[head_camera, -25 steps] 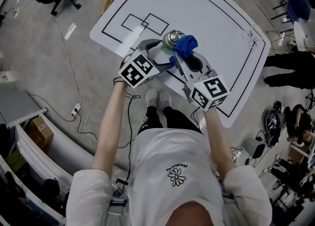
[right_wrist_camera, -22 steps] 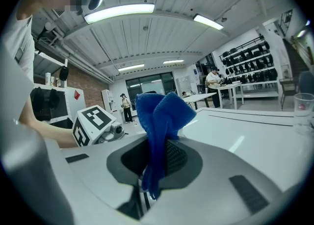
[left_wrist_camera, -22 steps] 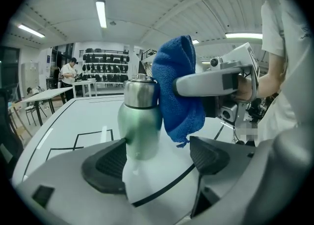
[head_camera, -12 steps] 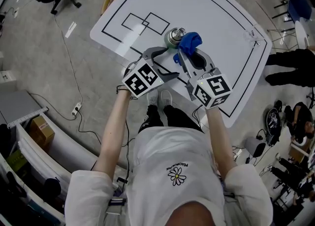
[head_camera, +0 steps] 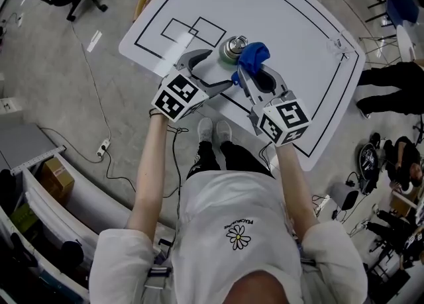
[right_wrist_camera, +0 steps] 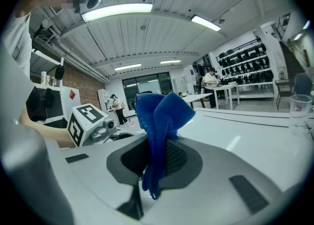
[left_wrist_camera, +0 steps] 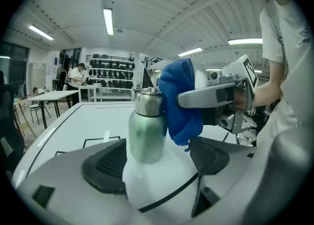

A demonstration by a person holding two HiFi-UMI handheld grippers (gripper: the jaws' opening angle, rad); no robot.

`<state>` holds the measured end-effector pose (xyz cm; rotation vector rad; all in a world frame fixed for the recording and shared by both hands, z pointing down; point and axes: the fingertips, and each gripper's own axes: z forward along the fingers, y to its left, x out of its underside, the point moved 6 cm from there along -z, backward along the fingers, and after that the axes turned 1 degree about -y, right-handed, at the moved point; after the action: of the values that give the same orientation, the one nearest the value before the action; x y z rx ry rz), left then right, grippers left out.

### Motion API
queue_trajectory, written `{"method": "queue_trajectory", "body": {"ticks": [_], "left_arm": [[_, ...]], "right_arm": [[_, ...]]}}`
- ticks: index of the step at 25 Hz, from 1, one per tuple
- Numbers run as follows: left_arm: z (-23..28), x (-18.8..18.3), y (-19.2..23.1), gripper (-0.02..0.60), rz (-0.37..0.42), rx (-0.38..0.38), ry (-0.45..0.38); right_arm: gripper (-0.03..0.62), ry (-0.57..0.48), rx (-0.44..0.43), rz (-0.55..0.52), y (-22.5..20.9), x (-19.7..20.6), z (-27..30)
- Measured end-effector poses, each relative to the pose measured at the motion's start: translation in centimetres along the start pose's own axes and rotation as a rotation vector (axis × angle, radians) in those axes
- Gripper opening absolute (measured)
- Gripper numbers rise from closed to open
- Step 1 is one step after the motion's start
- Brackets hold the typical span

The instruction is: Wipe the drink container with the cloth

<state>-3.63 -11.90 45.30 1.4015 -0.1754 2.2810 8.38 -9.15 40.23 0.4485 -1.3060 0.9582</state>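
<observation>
The left gripper (left_wrist_camera: 157, 162) has its jaws wide apart. The greenish brushed-metal drink bottle with a silver cap (left_wrist_camera: 146, 131) stands upright on the white table with black lines (left_wrist_camera: 68, 121), in the gap between the jaws. It is close by the left pad; whether it touches that pad cannot be told. The right gripper (right_wrist_camera: 156, 162) has its jaws clamped on the blue terry cloth (right_wrist_camera: 159, 116). The cloth's loose end hangs below the pads and its bunched top rises beyond the jaw tips. From the left gripper view the bunched cloth presses on the bottle's right shoulder, beyond the right jaw. A clear plastic cup (right_wrist_camera: 299, 107) stands far right of the right gripper's jaws.
</observation>
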Motion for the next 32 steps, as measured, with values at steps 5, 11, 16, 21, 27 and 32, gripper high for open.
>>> {"method": "queue_trajectory", "body": {"ticks": [5, 11, 16, 21, 27, 32], "left_arm": [[1.6, 0.6, -0.4, 0.39, 0.01, 0.035, 0.043], [1.6, 0.8, -1.6, 0.39, 0.004, 0.052, 0.035], [1.7, 0.9, -2.1, 0.39, 0.004, 0.058, 0.036], [0.1, -0.6, -2.1, 0.39, 0.082, -0.001, 0.037], [-0.8, -4.2, -2.6, 0.39, 0.087, -0.052, -0.097], [0.0, -3.9, -3.1, 0.388, 0.086, -0.066, -0.082]], "right_arm": [[0.042, 0.002, 0.002, -0.014, 0.0, -0.1, 0.1], [0.043, 0.011, 0.018, -0.009, 0.0, -0.1, 0.1], [0.043, 0.018, -0.013, -0.012, 1.0, 0.2, 0.6], [0.043, 0.025, -0.018, -0.034, 1.1, -1.0, -0.4], [0.043, 0.086, -0.097, -0.313, -1.5, -7.9, -0.4], [0.043, 0.398, -0.332, -0.618, -1.2, -8.9, 4.3]]}}
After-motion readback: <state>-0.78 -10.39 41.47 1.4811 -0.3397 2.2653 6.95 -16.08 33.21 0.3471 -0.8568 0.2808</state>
